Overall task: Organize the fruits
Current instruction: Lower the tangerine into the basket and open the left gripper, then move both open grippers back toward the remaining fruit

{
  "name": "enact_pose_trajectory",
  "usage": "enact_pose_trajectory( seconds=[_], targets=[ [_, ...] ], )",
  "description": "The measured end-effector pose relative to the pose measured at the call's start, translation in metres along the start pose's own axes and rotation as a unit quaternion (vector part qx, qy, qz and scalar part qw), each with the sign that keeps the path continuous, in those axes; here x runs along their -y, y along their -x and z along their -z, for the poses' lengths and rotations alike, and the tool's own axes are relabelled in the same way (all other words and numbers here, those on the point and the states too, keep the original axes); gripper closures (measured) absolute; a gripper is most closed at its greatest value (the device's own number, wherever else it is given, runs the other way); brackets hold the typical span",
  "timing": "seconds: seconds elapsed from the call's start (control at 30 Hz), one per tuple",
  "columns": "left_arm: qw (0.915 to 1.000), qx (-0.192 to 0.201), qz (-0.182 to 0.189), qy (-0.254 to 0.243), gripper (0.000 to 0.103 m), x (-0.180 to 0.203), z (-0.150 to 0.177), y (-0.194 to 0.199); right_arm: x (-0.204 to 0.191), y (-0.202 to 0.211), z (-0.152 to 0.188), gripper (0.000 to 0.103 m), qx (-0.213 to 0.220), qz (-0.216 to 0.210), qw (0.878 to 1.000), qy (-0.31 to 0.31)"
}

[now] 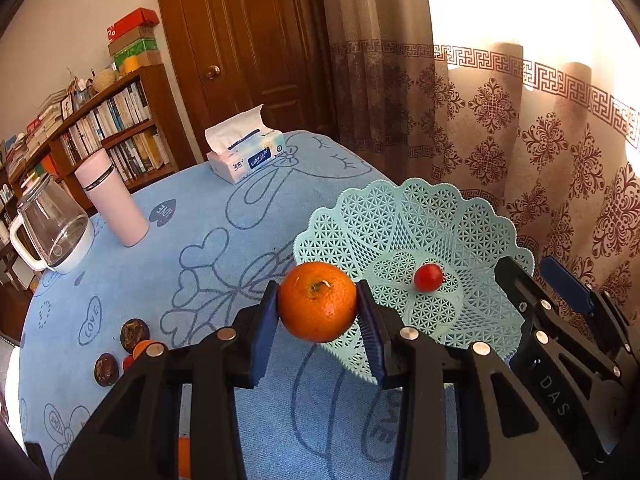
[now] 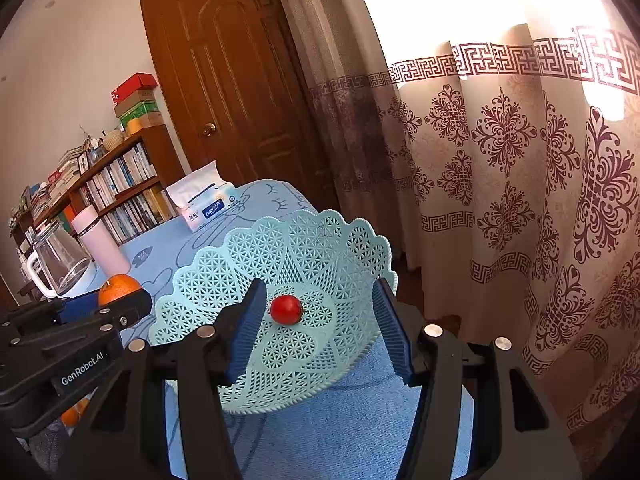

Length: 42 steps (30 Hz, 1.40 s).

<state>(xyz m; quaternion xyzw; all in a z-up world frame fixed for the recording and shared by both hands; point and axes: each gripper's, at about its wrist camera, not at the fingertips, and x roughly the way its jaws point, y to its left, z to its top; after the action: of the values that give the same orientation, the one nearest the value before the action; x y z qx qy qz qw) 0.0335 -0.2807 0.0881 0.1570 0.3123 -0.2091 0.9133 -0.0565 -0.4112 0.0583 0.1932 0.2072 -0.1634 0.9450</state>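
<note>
Orange (image 1: 317,301), pinched between the left gripper (image 1: 318,322) fingers, hangs over the basket (image 1: 472,216) rim at nine o'clock; carry it inward beside the tomato (image 1: 428,277), then release low. Right gripper (image 2: 320,330) fingers stand spread, empty.

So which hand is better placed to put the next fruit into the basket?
Left. The left gripper already clamps the orange beside the rim of the basket. The right gripper stands open and empty over the basket, where a cherry tomato already lies.
</note>
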Motion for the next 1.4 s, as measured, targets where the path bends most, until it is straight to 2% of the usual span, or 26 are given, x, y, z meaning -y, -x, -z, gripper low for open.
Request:
enact_pose_trajectory(
  seconds=[0.5, 0.57, 0.63, 0.9, 1.03, 1.3, 1.4],
  targets=[
    [0.9998, -0.014, 0.009, -0.009, 0.063, 0.007, 0.002, -0.011, 0.001, 0.001, 0.0, 0.046, -0.002, 0.006, 1.0, -0.007],
    [0.9999, -0.013, 0.008, -0.007, 0.061, 0.006, 0.002, -0.01, 0.001, 0.001, 0.0, 0.046, -0.002, 0.006, 1.0, -0.008],
    [0.9999, -0.01, 0.005, -0.004, 0.05, 0.004, 0.001, -0.008, 0.001, 0.001, 0.0, 0.046, -0.002, 0.007, 1.0, -0.009],
    [1.0, -0.005, -0.001, 0.003, 0.047, -0.001, 0.001, -0.004, 0.0, 0.002, 0.001, 0.045, 0.0, 0.009, 1.0, -0.008],
    [0.9999, -0.001, -0.007, 0.009, 0.037, -0.004, 0.002, -0.001, -0.001, 0.002, 0.001, 0.04, 0.001, 0.009, 1.0, -0.005],
    [0.9996, 0.0, -0.016, 0.023, 0.034, -0.014, 0.006, 0.004, -0.002, 0.002, 0.001, 0.04, 0.002, 0.011, 1.0, 0.001],
    [0.9992, 0.003, -0.025, 0.031, 0.029, -0.02, 0.008, 0.007, -0.003, 0.004, 0.001, 0.04, 0.005, 0.012, 1.0, 0.001]
  ],
)
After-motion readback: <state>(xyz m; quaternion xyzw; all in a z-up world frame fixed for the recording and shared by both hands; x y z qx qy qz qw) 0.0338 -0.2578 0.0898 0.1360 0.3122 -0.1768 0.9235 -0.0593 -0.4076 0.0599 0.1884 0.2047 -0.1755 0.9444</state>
